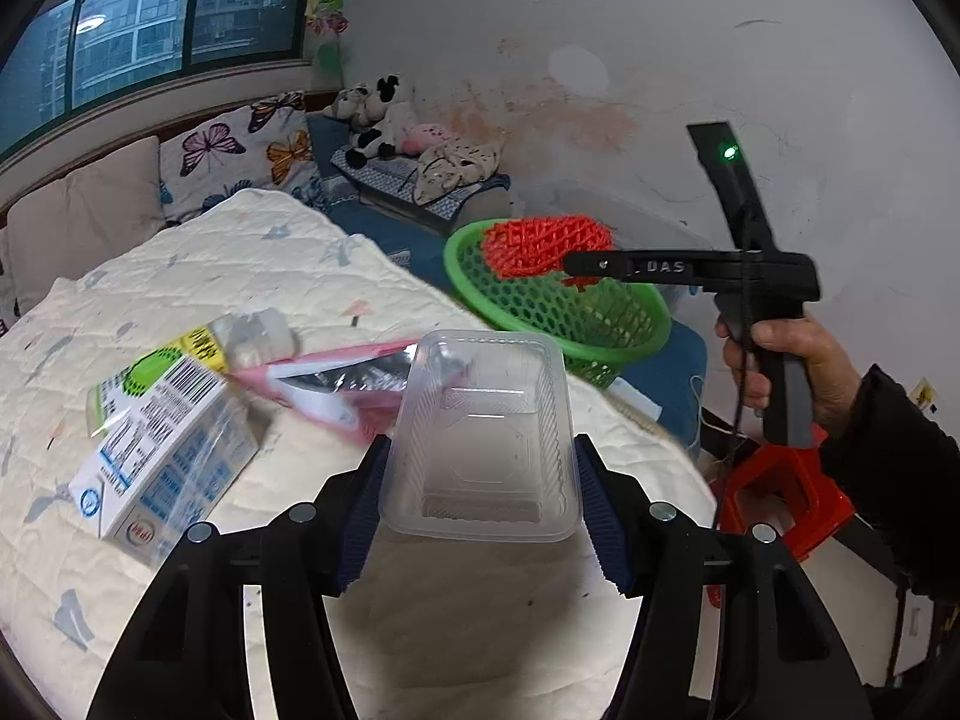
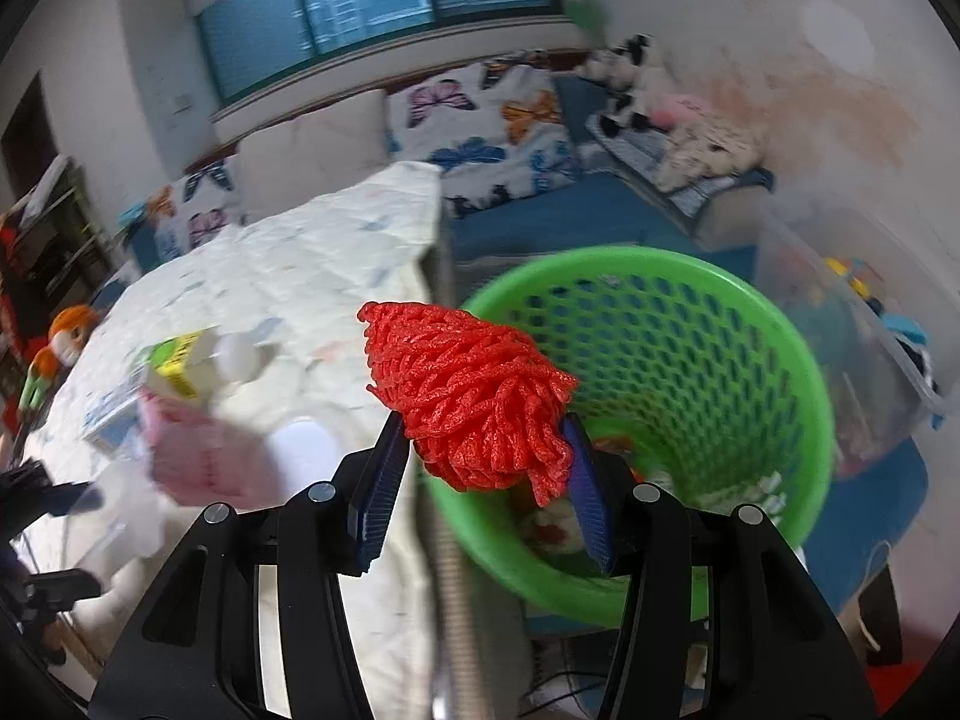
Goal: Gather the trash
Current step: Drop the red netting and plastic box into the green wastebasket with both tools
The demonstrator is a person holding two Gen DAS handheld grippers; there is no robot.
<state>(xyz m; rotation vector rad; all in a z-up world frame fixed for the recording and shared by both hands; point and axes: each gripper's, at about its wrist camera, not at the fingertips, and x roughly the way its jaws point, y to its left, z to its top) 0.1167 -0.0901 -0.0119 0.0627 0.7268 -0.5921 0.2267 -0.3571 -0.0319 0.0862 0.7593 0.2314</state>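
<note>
My left gripper (image 1: 480,492) is shut on a clear plastic tray (image 1: 480,438), held just above the quilted bed cover (image 1: 240,276). My right gripper (image 2: 486,468) is shut on a red foam fruit net (image 2: 468,396), its jaws pressed into the net's lower end. In the left wrist view a hand holds that right gripper (image 1: 576,267) with the red foam net (image 1: 546,246) over the green mesh basket (image 1: 630,348). From the right wrist, the net hangs at the left rim of the green basket (image 2: 750,324), which has scraps at its bottom.
On the bed cover lie a blue-and-white carton (image 1: 168,450), a pink packet (image 1: 336,384) and a small white bottle (image 1: 264,336). Butterfly pillows (image 1: 240,150) and soft toys (image 1: 384,114) sit behind. A red stool (image 1: 786,492) stands at the bed's right; a clear storage box (image 2: 852,348) is beyond the basket.
</note>
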